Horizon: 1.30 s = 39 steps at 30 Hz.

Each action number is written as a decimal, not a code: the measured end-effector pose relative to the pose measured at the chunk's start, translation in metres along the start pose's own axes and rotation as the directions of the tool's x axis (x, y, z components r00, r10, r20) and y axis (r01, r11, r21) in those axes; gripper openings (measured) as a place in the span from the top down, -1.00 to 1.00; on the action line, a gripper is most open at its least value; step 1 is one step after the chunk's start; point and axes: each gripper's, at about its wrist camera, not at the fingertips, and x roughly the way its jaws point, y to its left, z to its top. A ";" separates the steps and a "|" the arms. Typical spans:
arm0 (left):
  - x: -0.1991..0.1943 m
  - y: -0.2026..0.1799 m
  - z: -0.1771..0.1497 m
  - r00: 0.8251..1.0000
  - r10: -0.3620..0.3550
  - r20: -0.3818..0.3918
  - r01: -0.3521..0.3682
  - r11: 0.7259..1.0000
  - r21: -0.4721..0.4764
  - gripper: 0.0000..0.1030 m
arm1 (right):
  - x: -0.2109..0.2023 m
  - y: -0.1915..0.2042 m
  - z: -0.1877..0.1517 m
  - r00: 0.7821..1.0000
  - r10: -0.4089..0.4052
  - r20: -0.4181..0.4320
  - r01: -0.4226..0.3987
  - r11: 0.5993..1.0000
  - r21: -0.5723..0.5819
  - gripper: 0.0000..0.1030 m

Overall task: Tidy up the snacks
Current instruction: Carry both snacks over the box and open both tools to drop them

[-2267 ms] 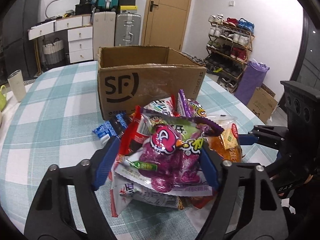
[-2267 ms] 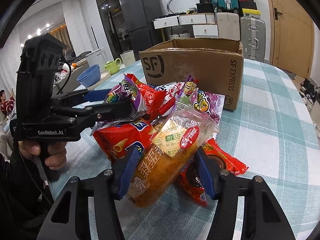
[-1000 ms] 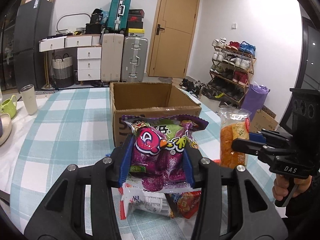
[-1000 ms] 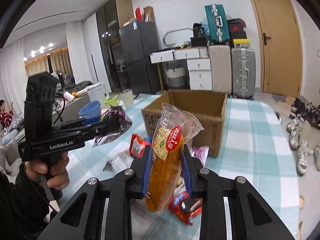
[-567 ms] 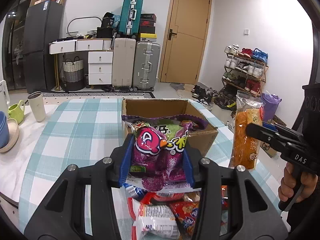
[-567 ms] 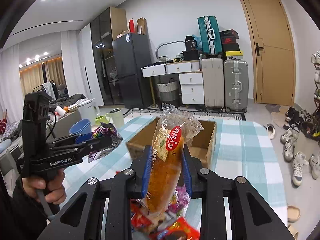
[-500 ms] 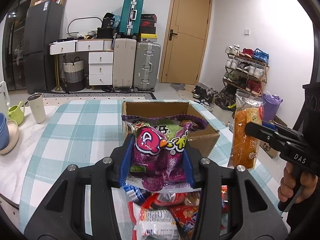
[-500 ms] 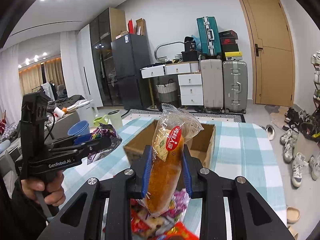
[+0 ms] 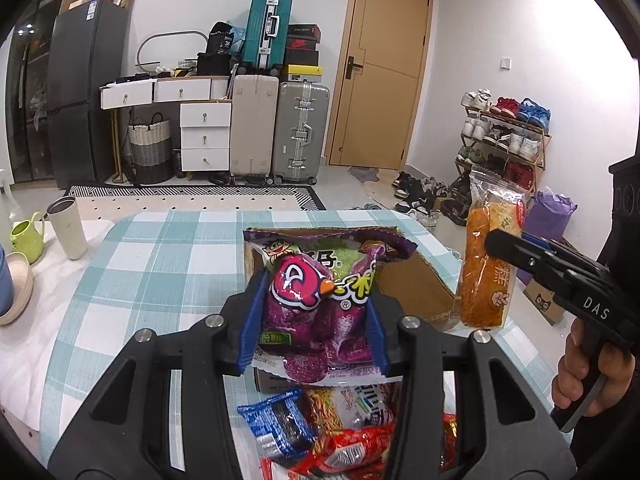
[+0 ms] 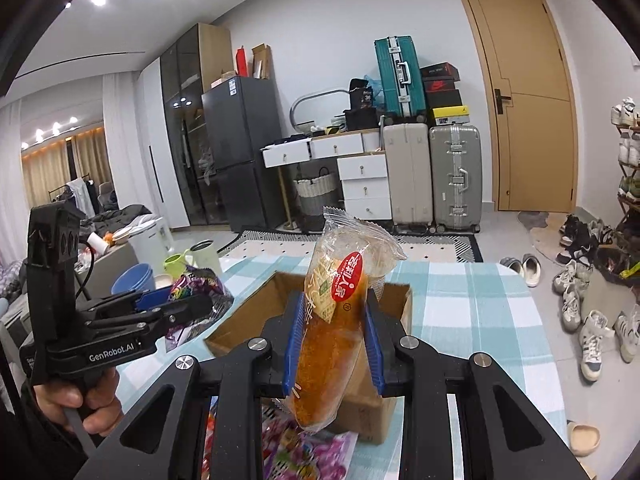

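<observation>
My left gripper (image 9: pixel 314 320) is shut on a purple snack bag (image 9: pixel 316 304), held up in the air just in front of the open cardboard box (image 9: pixel 416 284). My right gripper (image 10: pixel 331 340) is shut on a clear-wrapped orange bread roll (image 10: pixel 336 332), upright above the box (image 10: pixel 260 312). The left wrist view shows the roll (image 9: pixel 486 264) hanging to the right of the box, pinched by the right gripper (image 9: pixel 496 242). In the right wrist view the left gripper (image 10: pixel 200 304) with the purple bag (image 10: pixel 200 284) sits left of the box. More snack packets (image 9: pixel 320 428) lie on the table below.
The checked tablecloth (image 9: pixel 160 264) covers the table. A beige tumbler (image 9: pixel 67 227), a green jug (image 9: pixel 27 231) and a bowl (image 9: pixel 14 292) stand at its left edge. Suitcases, drawers, a fridge and a shoe rack (image 9: pixel 504 140) line the room behind.
Both grippers have risen with their packets and moved toward the box. The snack pile has dropped lower in both views, and the box's opening now lies under the held items.
</observation>
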 end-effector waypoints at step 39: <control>0.133 0.020 -0.008 0.994 0.027 -0.107 -0.022 0.999 0.043 0.18 | 0.123 -0.018 -0.030 0.980 -0.025 -0.196 0.009 0.997 -0.081 0.28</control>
